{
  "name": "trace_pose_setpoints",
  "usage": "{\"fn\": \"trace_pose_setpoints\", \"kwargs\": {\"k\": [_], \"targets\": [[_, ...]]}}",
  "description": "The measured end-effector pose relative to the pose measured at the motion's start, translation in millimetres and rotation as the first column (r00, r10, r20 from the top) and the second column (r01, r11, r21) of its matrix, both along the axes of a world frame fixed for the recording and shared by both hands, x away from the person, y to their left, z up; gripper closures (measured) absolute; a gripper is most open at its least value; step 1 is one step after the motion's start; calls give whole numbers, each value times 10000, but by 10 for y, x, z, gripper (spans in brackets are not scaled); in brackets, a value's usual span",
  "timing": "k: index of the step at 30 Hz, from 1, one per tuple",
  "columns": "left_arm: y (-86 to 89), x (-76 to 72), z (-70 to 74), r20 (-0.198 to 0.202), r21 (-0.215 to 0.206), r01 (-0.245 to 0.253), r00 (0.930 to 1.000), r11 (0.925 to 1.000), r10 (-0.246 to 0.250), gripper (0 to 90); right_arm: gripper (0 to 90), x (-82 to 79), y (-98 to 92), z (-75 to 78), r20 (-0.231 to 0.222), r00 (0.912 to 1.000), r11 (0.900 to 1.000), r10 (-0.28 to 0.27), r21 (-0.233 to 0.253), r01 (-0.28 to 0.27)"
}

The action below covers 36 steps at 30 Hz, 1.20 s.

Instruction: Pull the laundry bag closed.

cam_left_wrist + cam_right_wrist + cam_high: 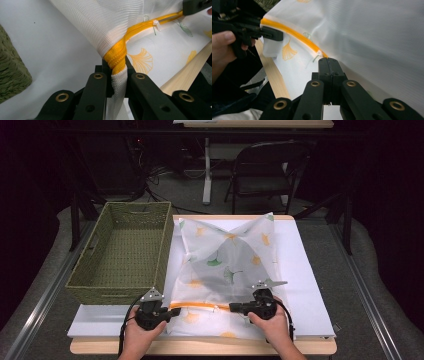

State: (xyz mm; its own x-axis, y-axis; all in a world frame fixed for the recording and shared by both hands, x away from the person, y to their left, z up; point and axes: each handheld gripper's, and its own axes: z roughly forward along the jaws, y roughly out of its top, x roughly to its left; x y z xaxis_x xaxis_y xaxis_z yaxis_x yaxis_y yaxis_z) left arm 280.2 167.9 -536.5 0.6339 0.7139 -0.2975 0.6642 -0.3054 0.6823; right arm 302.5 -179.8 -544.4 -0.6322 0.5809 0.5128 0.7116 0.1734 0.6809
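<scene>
room: dark | floor: grey, cables | folding chair (265, 167) behind table (200, 347) | far desk (255, 124), possibly wood

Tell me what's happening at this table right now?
A person is working on a white mesh laundry bag printed with ginkgo leaves, using a gripper in each hand. The left gripper is clamped on the bunched end of the bag's orange zipper. The right gripper has its jaws closed at the zipper line farther along, near the small white pull. The bag lies on a white sheet, with a green woven basket standing beside it on the left.
</scene>
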Motion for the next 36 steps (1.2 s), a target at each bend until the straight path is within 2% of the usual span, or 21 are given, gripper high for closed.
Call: {"fn": "trace_pose_setpoints", "kwargs": {"k": [2, 4, 6, 9, 12, 14, 17, 20, 23, 29, 36], "targets": [[1, -4, 16, 18, -94, 36, 10000, 9999, -35, 868, 817, 2, 101, -52, 108, 9999, 9996, 77, -287, -74], [1, -7, 28, -3, -156, 39, 10000, 9999, -39, 865, 808, 21, 179, -97, 72, 10000, 9996, 24, -276, -22], [-7, -15, 66, 109, -352, 126, 9999, 9993, -123, 864, 781, 29, 237, -104, 273, 9996, 9996, 103, -258, -96], [-23, -27, 109, 180, -432, 225, 9996, 9988, -217, 864, 745, 26, 288, -111, 521, 9986, 9998, 58, -212, -47], [-34, -28, 126, 222, -446, 294, 9994, 9986, -284, 864, 719, 46, 316, -135, 485, 9988, 9997, -55, -216, 66], [-39, -27, 126, 210, -466, 255, 9995, 9986, -246, 863, 726, 65, 330, -163, 356, 9994, 9998, -10, -197, 18], [-34, -22, 121, 179, -472, 333, 9993, 9983, -325, 862, 761, 92, 350, -203, -115, 9999, 9999, 55, 94, -54], [-31, -22, 119, 169, -466, 335, 9993, 9984, -328, 861, 804, 103, 356, -209, -350, 9994, 9995, 83, 317, -72], [-27, -22, 119, 163, -462, 331, 9993, 9984, -324, 860, 813, 92, 349, -215, -484, 9988, 9999, -108, 77, 112], [-28, -27, 121, 166, -502, 349, 9993, 9981, -341, 858, 811, 91, 355, -259, -581, 9974, 9990, -426, 76, 431], [-23, -27, 112, 156, -525, 339, 9993, 9980, -331, 858, 891, 124, 383, -255, -461, 9974, 9985, -555, -37, 554]]}}
